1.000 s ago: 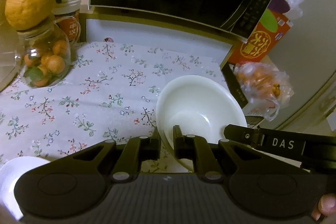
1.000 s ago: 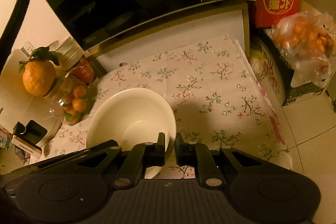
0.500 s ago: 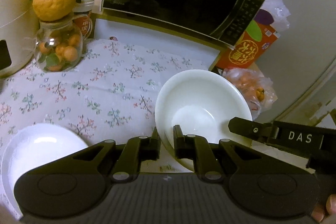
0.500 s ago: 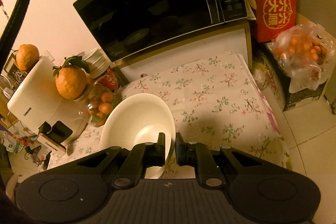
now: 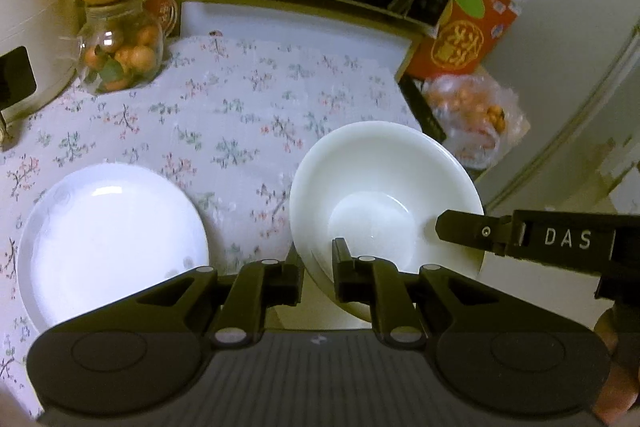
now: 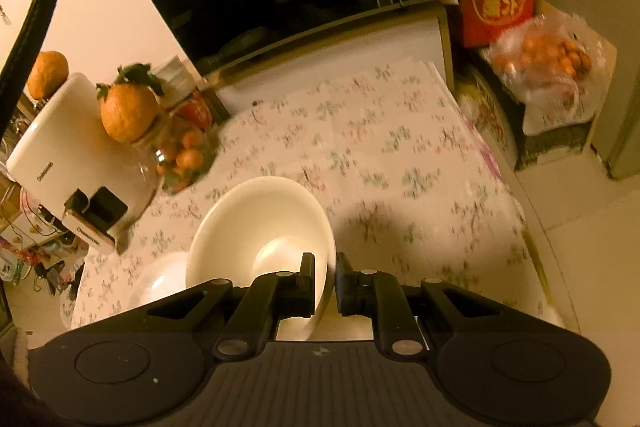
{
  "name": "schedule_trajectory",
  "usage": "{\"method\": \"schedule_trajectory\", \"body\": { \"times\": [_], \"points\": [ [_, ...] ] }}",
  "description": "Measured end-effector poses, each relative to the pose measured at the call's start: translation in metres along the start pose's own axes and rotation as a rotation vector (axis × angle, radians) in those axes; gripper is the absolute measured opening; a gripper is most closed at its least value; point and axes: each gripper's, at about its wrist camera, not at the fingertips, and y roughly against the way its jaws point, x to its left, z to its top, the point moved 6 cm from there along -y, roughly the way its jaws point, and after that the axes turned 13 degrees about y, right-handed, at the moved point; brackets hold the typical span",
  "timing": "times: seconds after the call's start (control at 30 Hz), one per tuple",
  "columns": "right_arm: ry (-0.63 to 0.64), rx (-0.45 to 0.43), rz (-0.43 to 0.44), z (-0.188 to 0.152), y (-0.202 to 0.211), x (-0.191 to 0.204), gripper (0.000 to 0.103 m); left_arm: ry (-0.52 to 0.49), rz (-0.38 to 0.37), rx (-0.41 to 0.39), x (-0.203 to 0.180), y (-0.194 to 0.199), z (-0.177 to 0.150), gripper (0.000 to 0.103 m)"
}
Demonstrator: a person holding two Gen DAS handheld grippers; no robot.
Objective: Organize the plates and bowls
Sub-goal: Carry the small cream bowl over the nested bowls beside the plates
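Both hand-held grippers, left [image 5: 316,263] and right [image 6: 325,273], clenched opposite rims of one white bowl [image 5: 384,195], holding it over the floral table [image 5: 240,115], beside a white plate [image 5: 108,239].

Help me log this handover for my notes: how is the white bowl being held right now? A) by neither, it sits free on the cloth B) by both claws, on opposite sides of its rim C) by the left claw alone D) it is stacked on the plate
B: the left claw and right claw each pinch the rim of the white bowl on opposite sides.
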Motion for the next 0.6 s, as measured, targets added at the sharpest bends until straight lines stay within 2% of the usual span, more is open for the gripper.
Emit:
{"method": "schedule_trajectory", "body": {
  "times": [0.2, 0.6],
  "points": [
    [-0.012, 0.054, -0.008, -0.022, -0.003, -0.003, 0.011, -0.031, 0.027, 0.024, 0.004, -0.005, -0.014, 0.013],
    [0.032, 0.137, -0.034, -0.036, -0.025, 0.004, 0.013, -0.121, 0.123, 0.023, 0.008, -0.019, -0.024, 0.017]
  ]
}}
